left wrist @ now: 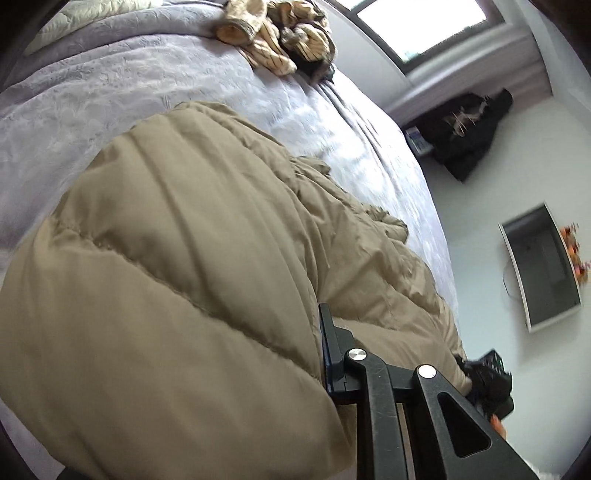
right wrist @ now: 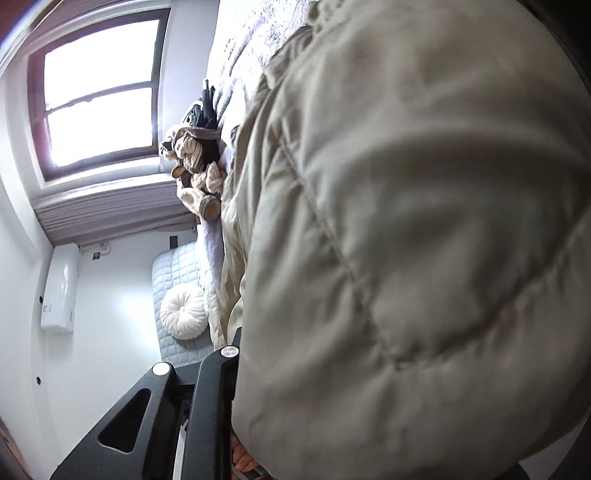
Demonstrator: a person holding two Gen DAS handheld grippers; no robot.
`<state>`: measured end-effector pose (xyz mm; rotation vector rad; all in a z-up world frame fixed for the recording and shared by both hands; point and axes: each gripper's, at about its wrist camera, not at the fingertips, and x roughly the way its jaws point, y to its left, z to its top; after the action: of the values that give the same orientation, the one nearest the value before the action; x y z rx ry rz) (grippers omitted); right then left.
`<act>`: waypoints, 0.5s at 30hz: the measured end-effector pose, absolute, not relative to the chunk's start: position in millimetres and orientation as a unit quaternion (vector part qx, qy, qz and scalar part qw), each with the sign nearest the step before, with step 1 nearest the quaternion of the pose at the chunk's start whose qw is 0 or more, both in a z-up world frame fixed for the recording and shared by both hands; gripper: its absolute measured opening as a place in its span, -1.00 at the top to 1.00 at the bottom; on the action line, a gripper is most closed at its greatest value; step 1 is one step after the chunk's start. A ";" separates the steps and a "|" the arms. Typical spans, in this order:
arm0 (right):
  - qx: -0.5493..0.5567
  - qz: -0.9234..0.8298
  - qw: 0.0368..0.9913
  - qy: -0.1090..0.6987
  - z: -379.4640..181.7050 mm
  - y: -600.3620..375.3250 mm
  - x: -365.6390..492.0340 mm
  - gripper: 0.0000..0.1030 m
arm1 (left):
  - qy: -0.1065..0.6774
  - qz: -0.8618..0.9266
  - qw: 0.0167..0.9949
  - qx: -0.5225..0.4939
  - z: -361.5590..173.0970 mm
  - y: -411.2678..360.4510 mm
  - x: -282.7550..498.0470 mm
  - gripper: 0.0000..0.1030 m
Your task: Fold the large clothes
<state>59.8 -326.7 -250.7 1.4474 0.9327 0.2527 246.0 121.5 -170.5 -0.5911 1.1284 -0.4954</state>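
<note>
A beige quilted puffer coat (left wrist: pixel 177 258) lies on the bed and bulges up close to both cameras. In the left wrist view it covers the left gripper (left wrist: pixel 320 332) on one side; one black finger (left wrist: pixel 328 350) shows, pressed flat against a fold, so this gripper is shut on the coat. Down at the coat's far corner a black device (left wrist: pixel 487 380) grips its edge. In the right wrist view the coat (right wrist: pixel 406 240) fills the right side and hides one finger of the right gripper (right wrist: pixel 239 343), which is shut on the fabric.
A lilac bedspread (left wrist: pixel 129 96) covers the bed. A heap of striped beige and brown clothes (left wrist: pixel 280 33) lies near its far edge by the window (right wrist: pixel 99 92). A round white cushion (right wrist: pixel 183 312), dark clothes (left wrist: pixel 465 133) and a wall screen (left wrist: pixel 543 269) are around.
</note>
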 end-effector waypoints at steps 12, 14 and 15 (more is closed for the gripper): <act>0.653 0.100 0.588 0.467 -260.8 -319.1 -103.1 0.55 | 0.628 -0.259 0.685 -0.262 -193.6 167.6 116.7 0.58; 0.659 0.099 0.579 0.470 -271.1 -315.5 -128.4 0.54 | 0.641 -0.248 0.671 -0.276 -210.6 171.3 106.0 0.58; 0.655 0.096 0.581 0.473 -275.5 -314.7 -135.1 0.53 | 0.648 -0.241 0.666 -0.278 -220.5 172.1 102.4 0.57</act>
<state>-135.1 -314.7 -275.5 1.5310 1.1048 0.2247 102.4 172.1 -220.5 -0.6280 1.4629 -0.5449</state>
